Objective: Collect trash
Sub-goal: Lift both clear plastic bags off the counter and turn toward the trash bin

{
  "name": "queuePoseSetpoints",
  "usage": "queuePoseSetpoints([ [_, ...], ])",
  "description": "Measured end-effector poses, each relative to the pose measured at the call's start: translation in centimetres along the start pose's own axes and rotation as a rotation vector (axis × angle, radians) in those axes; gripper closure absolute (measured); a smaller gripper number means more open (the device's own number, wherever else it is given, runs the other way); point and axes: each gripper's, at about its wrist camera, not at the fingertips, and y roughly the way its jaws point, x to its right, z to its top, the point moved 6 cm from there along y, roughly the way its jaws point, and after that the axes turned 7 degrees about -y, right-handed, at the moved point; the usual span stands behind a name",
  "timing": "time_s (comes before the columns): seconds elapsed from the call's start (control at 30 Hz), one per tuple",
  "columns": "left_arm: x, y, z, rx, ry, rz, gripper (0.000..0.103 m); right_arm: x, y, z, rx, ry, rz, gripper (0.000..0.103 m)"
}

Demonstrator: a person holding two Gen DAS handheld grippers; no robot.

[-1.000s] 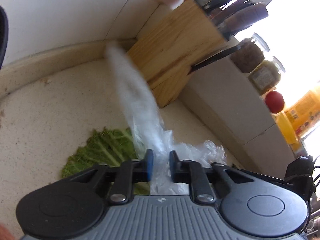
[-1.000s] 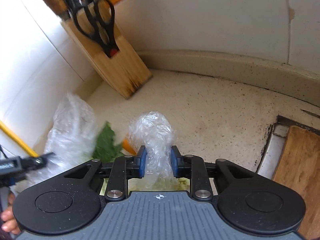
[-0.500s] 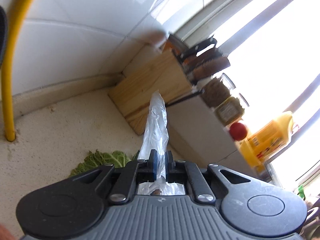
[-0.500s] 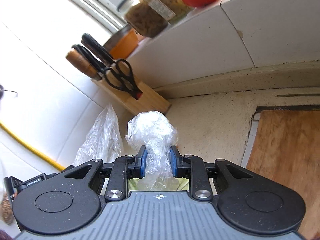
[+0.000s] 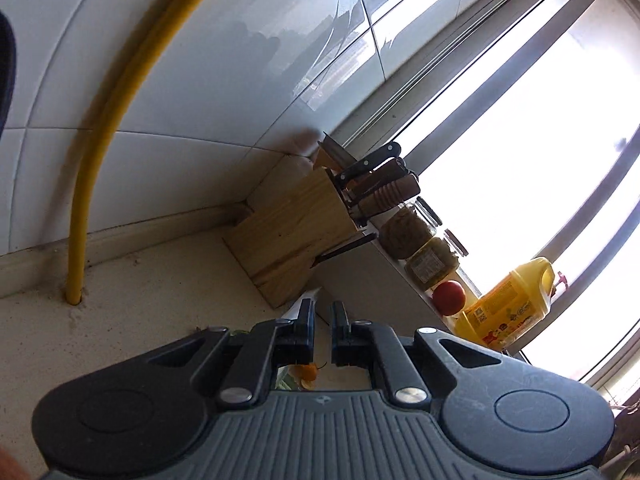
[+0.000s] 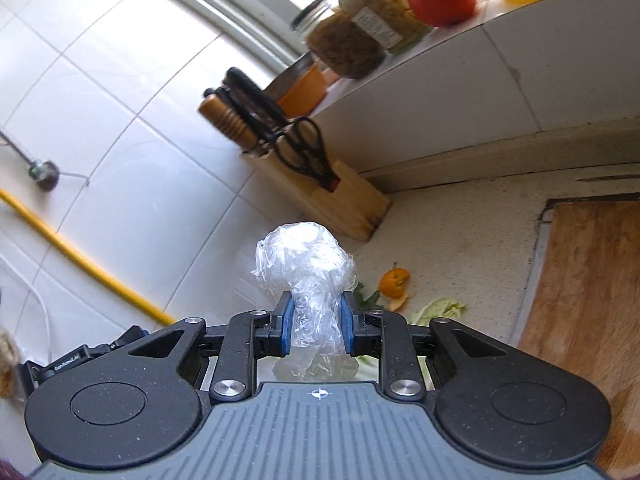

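Left claw (image 5: 322, 314): two narrow black fingers (image 5: 307, 320) faced with blue pads, carried on black linkage bars pinned with silver screws (image 5: 233, 394). Behind sits a ribbed grey housing (image 5: 320, 436) with a small cross mark at its front edge, flanked by two rounded black covers, each bearing a raised disc (image 5: 532, 407).

Right claw (image 6: 316, 314): identical build, blue pads (image 6: 286, 320), silver screws (image 6: 403, 386), grey ribbed housing (image 6: 318, 436) with a crosshair mark. The black covers show pale speckling.
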Motion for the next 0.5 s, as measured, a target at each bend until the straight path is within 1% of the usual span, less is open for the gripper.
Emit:
queuePoseSetpoints([
  [0.1, -0.3, -1.0, -1.1, -0.006, -0.005, 0.004, 0.098, -0.7, -0.2, -0.5, -0.010, -0.002, 0.024, 0.073],
  [0.17, -0.7, -1.3, -2.4, -0.025, 0.011, 0.042, 0.098, -1.1, -0.3, -0.9, -0.019, -0.002, 0.036, 0.073],
  [0.2, -0.8, -1.4, -3.1, -0.038, 0.054, 0.076, 0.098, -1.3, -0.4, -1.2, -0.023, -0.002, 0.043, 0.073],
  [0.27, -1.5, -1.2, -4.4, -0.045, 0.151, 0.171, 0.088, -1.7, -0.5, -1.8, -0.036, -0.006, 0.054, 0.073],
  [0.3, -2.0, -0.8, -4.8, -0.046, 0.205, 0.221, 0.070, -1.8, -0.5, -2.1, -0.045, -0.006, 0.059, 0.073],
  [0.33, -2.7, -0.1, -5.2, -0.052, 0.254, 0.257, 0.049, -1.9, -0.5, -2.5, -0.055, -0.005, 0.064, 0.073],
  [0.37, -3.4, 0.7, -5.4, -0.060, 0.299, 0.308, 0.045, -2.0, -0.3, -2.8, -0.064, -0.004, 0.066, 0.073],
  [0.4, -4.0, 1.7, -5.7, -0.068, 0.345, 0.364, 0.044, -2.1, -0.2, -3.2, -0.074, -0.004, 0.066, 0.073],
  [0.43, -4.3, 2.5, -6.1, -0.081, 0.391, 0.395, 0.044, -2.2, 0.0, -3.5, -0.084, -0.004, 0.067, 0.073],
  [0.5, -4.9, 4.0, -6.5, -0.096, 0.473, 0.434, 0.044, -2.5, 0.2, -4.2, -0.103, -0.005, 0.068, 0.072],
])
